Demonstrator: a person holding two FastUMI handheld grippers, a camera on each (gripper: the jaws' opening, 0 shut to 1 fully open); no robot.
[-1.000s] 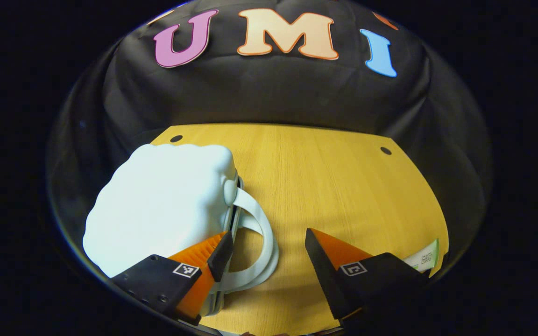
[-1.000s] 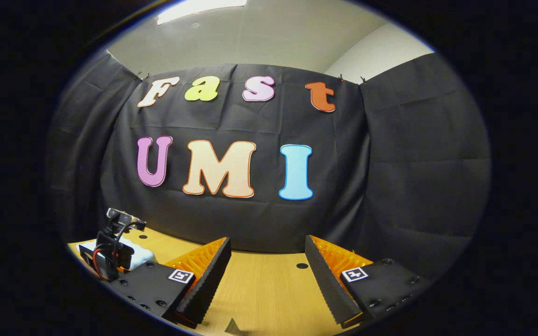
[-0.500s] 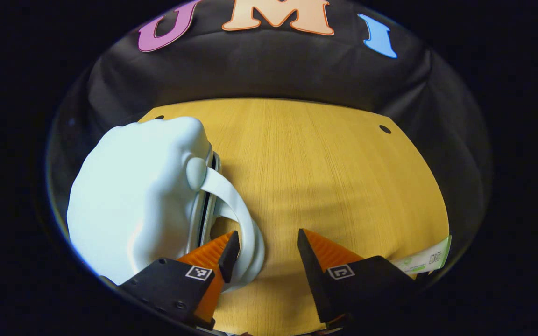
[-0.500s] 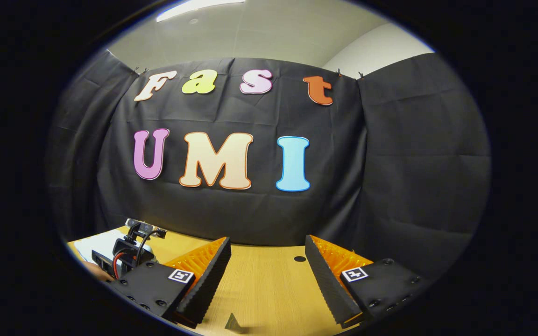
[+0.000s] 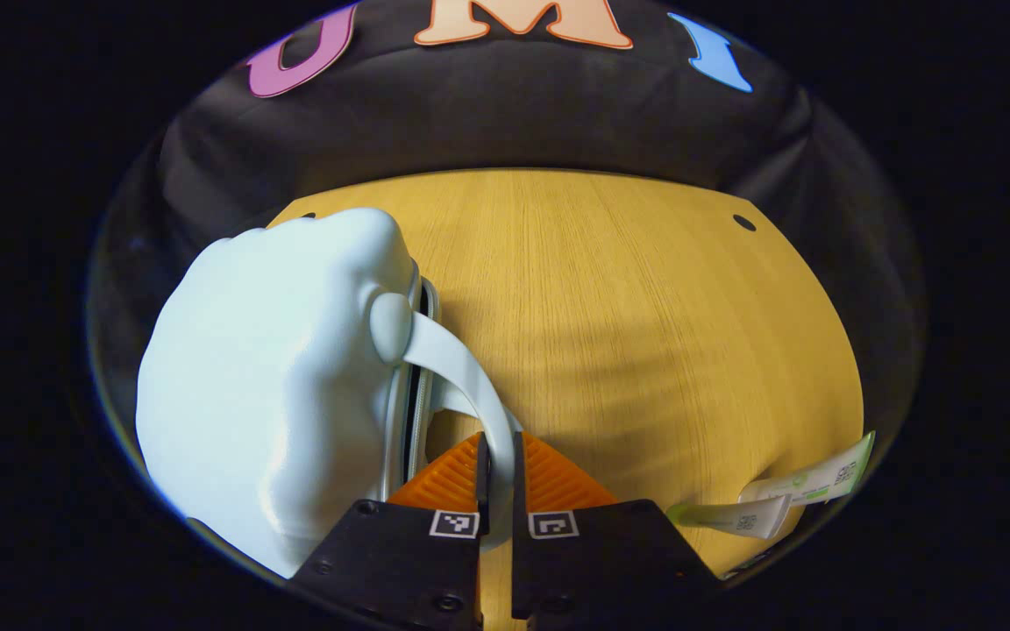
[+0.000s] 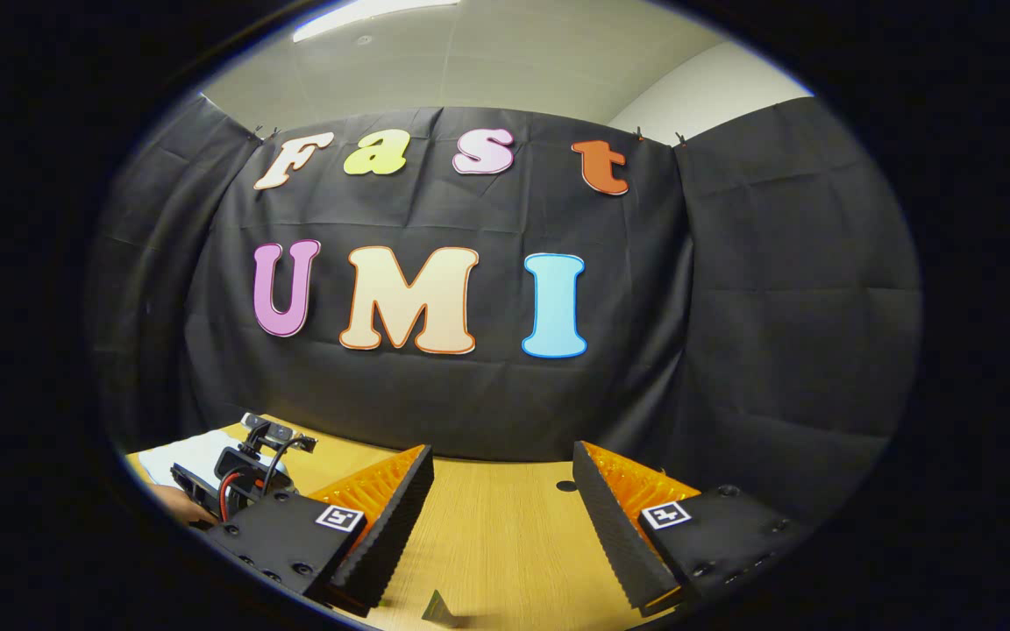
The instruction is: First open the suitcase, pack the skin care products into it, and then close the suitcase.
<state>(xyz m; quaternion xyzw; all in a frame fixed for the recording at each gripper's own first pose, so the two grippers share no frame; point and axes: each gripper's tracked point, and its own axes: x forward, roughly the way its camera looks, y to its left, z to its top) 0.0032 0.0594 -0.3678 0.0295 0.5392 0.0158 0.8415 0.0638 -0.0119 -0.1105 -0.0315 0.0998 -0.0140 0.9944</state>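
In the left gripper view, your left gripper (image 5: 497, 451) has its 2 fingers drawn almost together, pinching the pale strap handle (image 5: 463, 372) of the suitcase (image 5: 268, 386) between them. The suitcase is a small, puffy, pale blue-white case lying on the left part of the wooden table (image 5: 645, 324), its lid down on the base with only a thin dark seam along the zipper edge (image 5: 407, 386) that faces you. The handle loops out from a round boss on the case's side and curves down to your fingertips. To the lower right, near the table's edge and well apart from the suitcase, lie 2 skin care sachets (image 5: 807, 486), flat white-and-green packets, 1 partly overlapping the other.

In the right gripper view, your right gripper (image 6: 502, 478) hangs with its 2 fingers spread wide and nothing between them, above the near part of the table (image 6: 505, 543). At the far left of this view you can see the other gripper (image 6: 242, 464), with its cables and small top camera, sitting in front of a sliver of the pale suitcase (image 6: 181, 456). A small grey scrap (image 6: 437, 606) lies on the table close below your fingers; you cannot tell what it is.
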